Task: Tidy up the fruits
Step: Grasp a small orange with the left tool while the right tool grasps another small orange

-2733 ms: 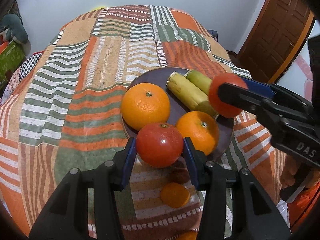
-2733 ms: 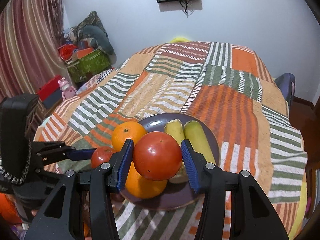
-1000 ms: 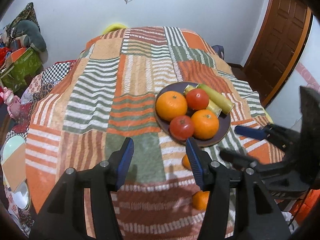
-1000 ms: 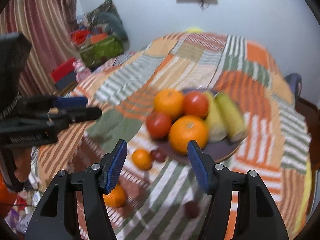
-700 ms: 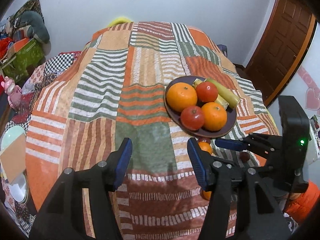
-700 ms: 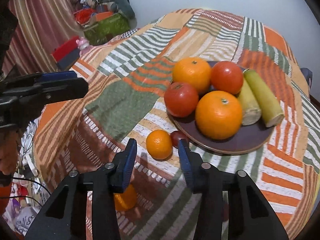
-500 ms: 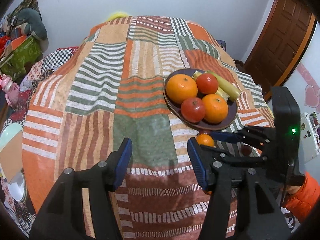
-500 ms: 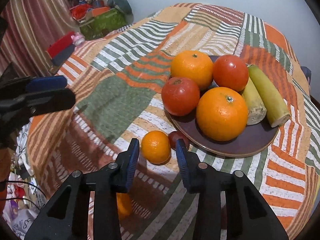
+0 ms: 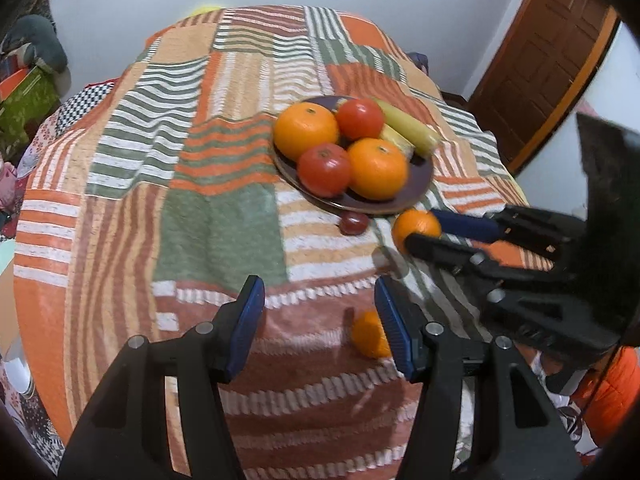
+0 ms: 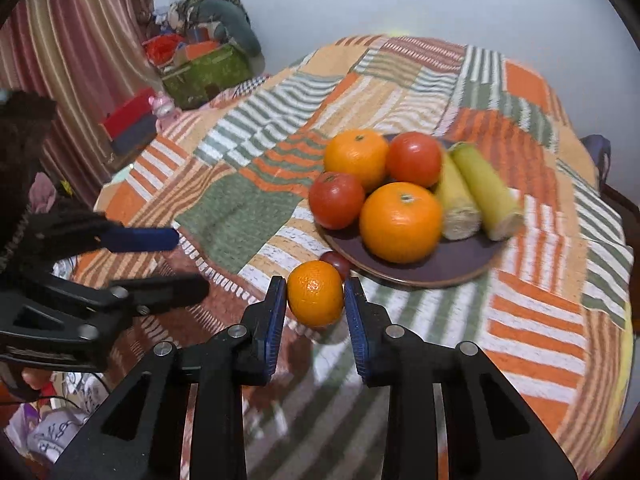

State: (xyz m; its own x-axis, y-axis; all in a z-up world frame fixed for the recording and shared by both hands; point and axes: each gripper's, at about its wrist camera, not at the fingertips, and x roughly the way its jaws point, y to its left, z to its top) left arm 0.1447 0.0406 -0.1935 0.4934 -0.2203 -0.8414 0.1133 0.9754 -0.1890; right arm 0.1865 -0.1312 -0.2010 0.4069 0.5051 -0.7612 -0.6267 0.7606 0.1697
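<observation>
A dark plate (image 10: 440,276) on the patchwork quilt holds two big oranges, two tomatoes and two yellow-green pieces. Just in front of it, my right gripper (image 10: 315,304) is closing its jaws on a small mandarin (image 10: 316,294), and both blue pads touch its sides. A small dark red fruit (image 10: 336,262) lies right behind it by the plate's rim. My left gripper (image 9: 320,320) is open with nothing between its fingers. A second small orange (image 9: 366,334) lies on the quilt, partly hidden behind its right finger. The left wrist view shows the plate (image 9: 384,208) and the held mandarin (image 9: 416,226).
The quilt (image 9: 220,220) drops away at its near edge. A brown door (image 9: 540,60) stands at the right. A striped curtain (image 10: 60,40), a green box (image 10: 204,72) and piled things fill the left side of the room.
My right gripper moved up to the small mandarin and closed its jaws around it. My left gripper sank closer to the quilt, and the second small orange now sits by its right finger.
</observation>
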